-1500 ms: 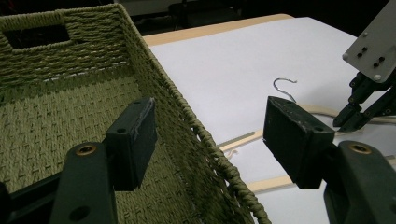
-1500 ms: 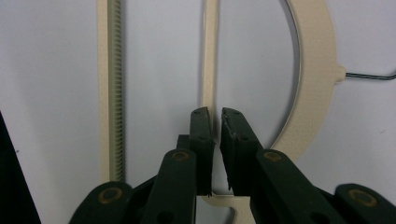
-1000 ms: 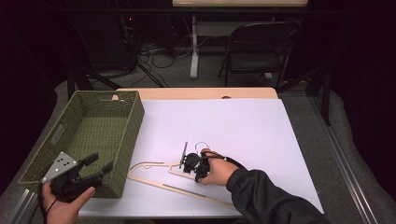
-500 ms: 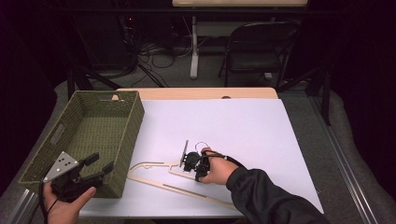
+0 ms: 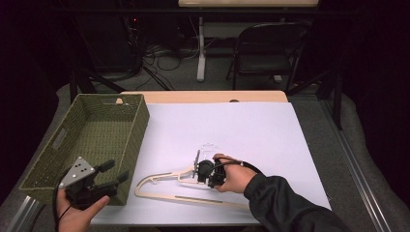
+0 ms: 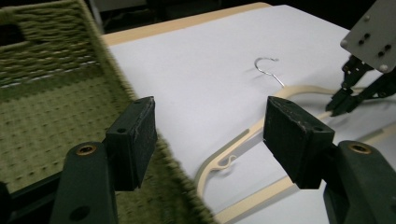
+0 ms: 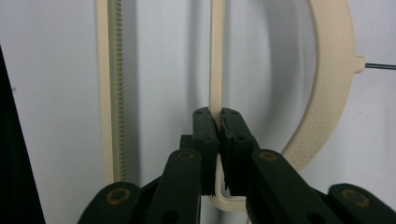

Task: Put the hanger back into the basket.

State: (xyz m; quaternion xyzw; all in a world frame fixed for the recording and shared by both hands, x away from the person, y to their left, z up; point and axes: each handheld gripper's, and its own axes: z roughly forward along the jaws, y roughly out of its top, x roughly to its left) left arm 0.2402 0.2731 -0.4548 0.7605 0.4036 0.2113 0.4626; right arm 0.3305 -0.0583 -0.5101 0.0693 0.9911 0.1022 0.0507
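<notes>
Right gripper view, nearest: I am pinching a thin inner bar of the hanger (image 7: 216, 70) with my right gripper (image 7: 219, 122); the jaws have just been closing and are now pressed together on that bar.
Hanger's place: it is lying flat on the white sheet (image 5: 251, 125) near the front of the table (image 5: 203, 96), its metal hook (image 6: 267, 67) pointing away from me and its ridged bottom bar (image 7: 113, 93) running alongside my grip.
Left gripper: I am holding my left gripper (image 6: 210, 135) at the near corner of the basket (image 5: 92, 135), jaws spread wide with nothing between them, well apart from the hanger.
Step in hand: by my reading, I am finishing the grasp; the hanger is not yet lifted.
Next move: I judge it is calling for a level lift, since a grip on so thin a bar off the middle could let the hanger swing or slip; the green basket to my left is looking like the likely place for it.
Farther off: a folding chair (image 5: 266, 53) is standing beyond the table.
</notes>
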